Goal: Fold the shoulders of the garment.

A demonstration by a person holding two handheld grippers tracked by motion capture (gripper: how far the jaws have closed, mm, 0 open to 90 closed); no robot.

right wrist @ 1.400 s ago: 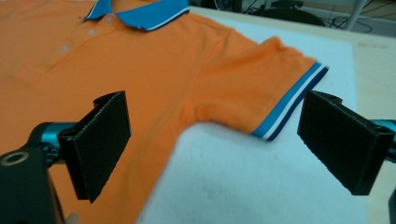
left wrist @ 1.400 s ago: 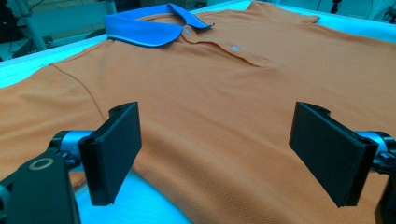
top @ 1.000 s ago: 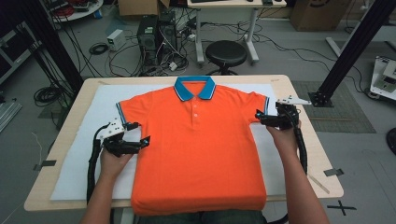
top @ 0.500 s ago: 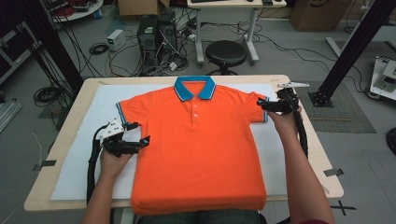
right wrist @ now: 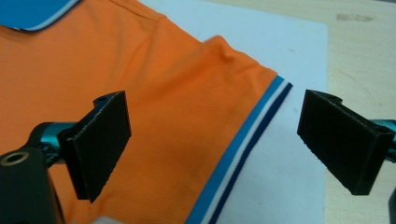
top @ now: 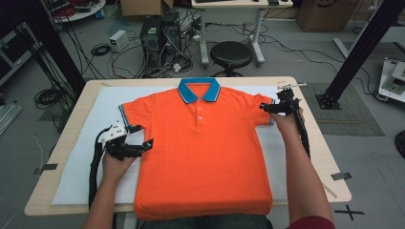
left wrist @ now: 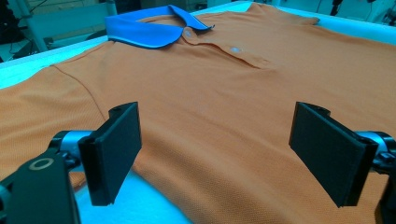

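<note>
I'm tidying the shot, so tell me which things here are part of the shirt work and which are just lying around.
In use: orange polo shirt, white mat beneath it, left gripper, right gripper, both open.

Lying about: black stool, computer tower, floor cables, cardboard box.

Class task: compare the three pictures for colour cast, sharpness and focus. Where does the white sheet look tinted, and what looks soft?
High view: even room light, soft overall, white sheet neutral. Left gripper view: sheet glows cyan, polo shirt weave crisp nearby, blue collar softer. Right gripper view: striped sleeve cuff fairly sharp, near jaws slightly blurred, sheet faintly bluish.
</note>
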